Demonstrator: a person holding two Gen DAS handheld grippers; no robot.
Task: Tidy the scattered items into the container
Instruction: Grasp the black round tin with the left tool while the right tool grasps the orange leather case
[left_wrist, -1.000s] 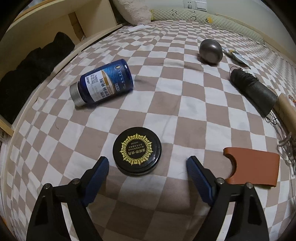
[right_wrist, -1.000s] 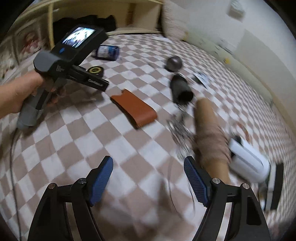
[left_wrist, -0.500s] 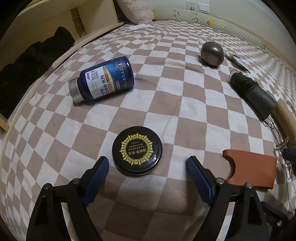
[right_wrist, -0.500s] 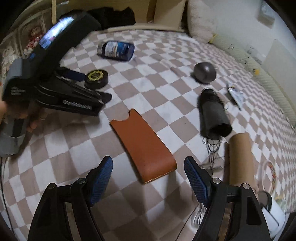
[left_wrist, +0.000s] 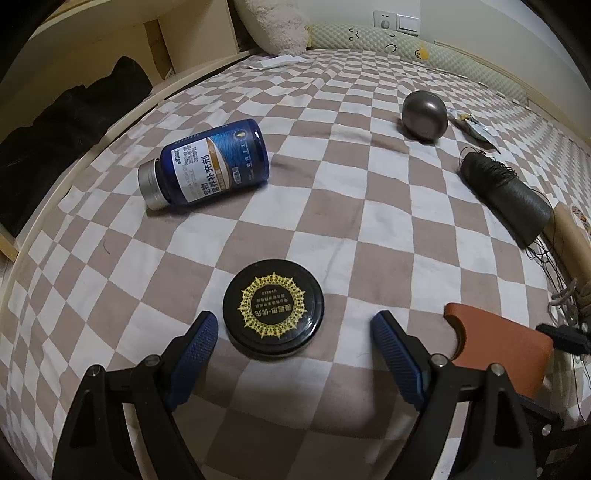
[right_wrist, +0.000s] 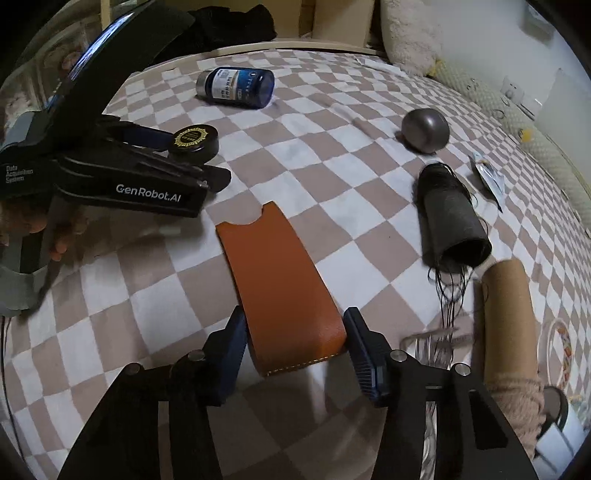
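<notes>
On the checked bedspread a black round tin (left_wrist: 273, 306) with a gold emblem lies just ahead of my left gripper (left_wrist: 293, 324). Its jaws stand wide and are closing slightly, with the pads clear of the tin. An orange leather sleeve (right_wrist: 277, 280) lies flat, its near end between the fingers of my right gripper (right_wrist: 294, 315). Those jaws are closing, and both pads touch the sleeve's long edges. The sleeve (left_wrist: 498, 347) also shows at the right of the left wrist view. A blue bottle (left_wrist: 214, 170) lies on its side farther back.
A grey metal egg shape (left_wrist: 424, 114), a small packet (left_wrist: 472, 127), a black thread cone (right_wrist: 450, 225) and a cardboard tube (right_wrist: 506, 321) lie to the right. A person's hand (right_wrist: 37, 225) holds the left gripper. A wooden shelf (left_wrist: 92, 51) and a pillow (left_wrist: 273, 22) border the bed.
My right gripper swung left and down onto the orange sleeve, and its jaws narrowed around the near end. The left gripper stayed over the tin with its jaws slightly narrower.
</notes>
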